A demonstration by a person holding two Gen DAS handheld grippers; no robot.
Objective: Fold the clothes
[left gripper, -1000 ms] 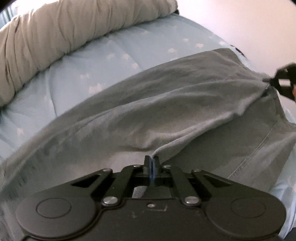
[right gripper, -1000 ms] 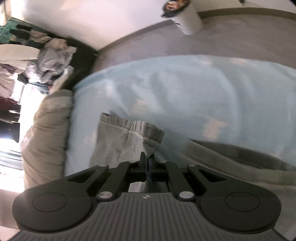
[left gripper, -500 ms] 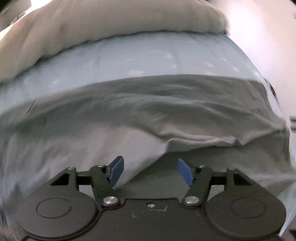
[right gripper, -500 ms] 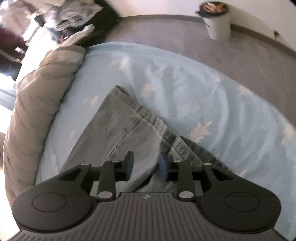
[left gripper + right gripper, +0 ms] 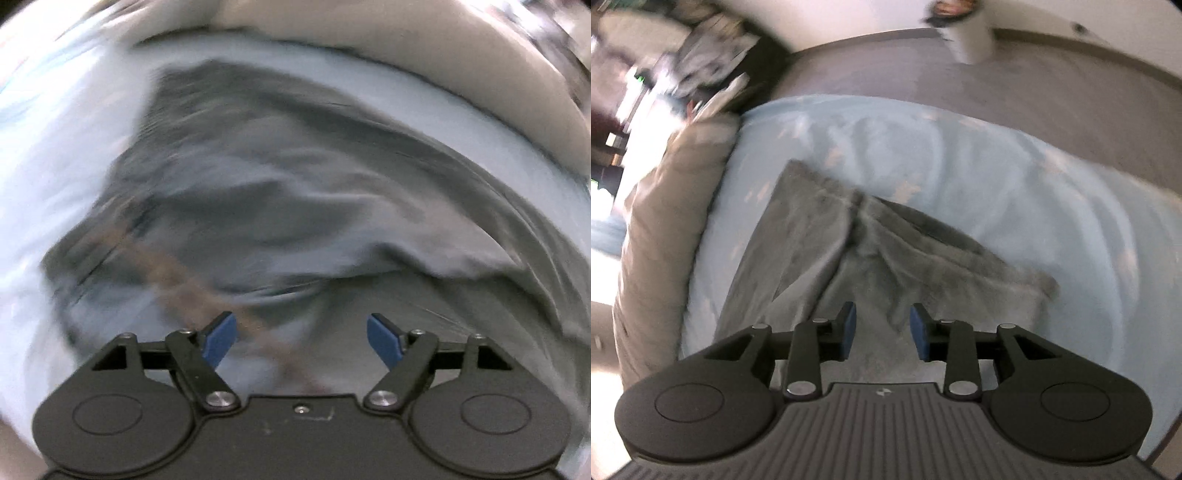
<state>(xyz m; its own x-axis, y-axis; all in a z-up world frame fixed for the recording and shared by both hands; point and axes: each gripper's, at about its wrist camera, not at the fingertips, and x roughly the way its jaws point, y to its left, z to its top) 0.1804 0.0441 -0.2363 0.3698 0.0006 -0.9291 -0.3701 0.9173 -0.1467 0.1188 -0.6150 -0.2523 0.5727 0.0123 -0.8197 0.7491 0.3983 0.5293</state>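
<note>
Both my tongs are letting go of the grey garment [image 5: 871, 254] they were pinching; it is lying rumpled on the pale blue sheet [image 5: 1034, 177]. My left gripper [image 5: 302, 334] is opening wide, my right gripper [image 5: 882, 328] is opening narrowly, nothing between either's pads.

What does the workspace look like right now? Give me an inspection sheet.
Surface: bed with light blue sheet, rumpled.
Job's things: grey garment lying partly folded on the sheet, creased.
Clutter: beige duvet bunched along the bed's edge.
Grippers: left claw opening, nothing between its pads; right claw opening, narrower gap, above the garment, pads not pressing it.
Cables: nothing seen.
Surroundings: grey floor, white bin by the wall, pile of clothes beyond the bed; left view blurred.
</note>
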